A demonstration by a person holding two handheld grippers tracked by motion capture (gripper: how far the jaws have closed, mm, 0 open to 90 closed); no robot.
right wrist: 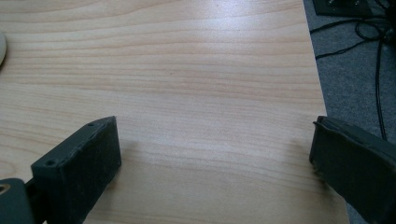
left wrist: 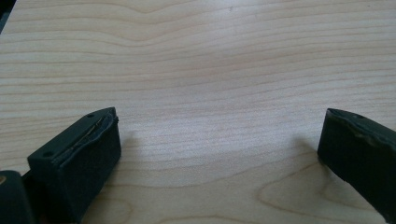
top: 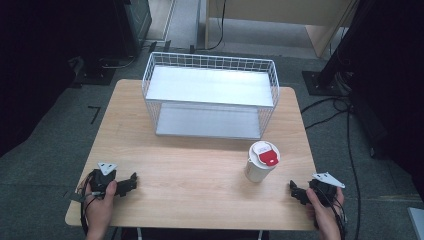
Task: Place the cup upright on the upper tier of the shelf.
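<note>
High view shows the left gripper (top: pixel 131 181) and right gripper (top: pixel 295 190) resting wide apart and empty on the surface (top: pixel 200 170). Nothing looks started. The cup (top: pixel 261 161) stands near the right gripper, before the basket (top: pixel 210 95); probably reaching for it comes next.

A wooden table (top: pixel 200 170) bears a wire basket (top: pixel 210 95) and a cup (top: pixel 261 162).

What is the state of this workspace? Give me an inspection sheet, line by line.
Surface: wooden table, bare between the things on it.
Job's things: white cup with a red-tabbed lid, upright at front right; white wire basket with two shelves at the back, shelves bare.
Clutter: nothing seen.
Grippers: left gripper and right gripper at the near corners, jaws wide apart, holding nothing.
Cables: black cables on the floor at right.
Surroundings: grey carpet, dark equipment around.
</note>
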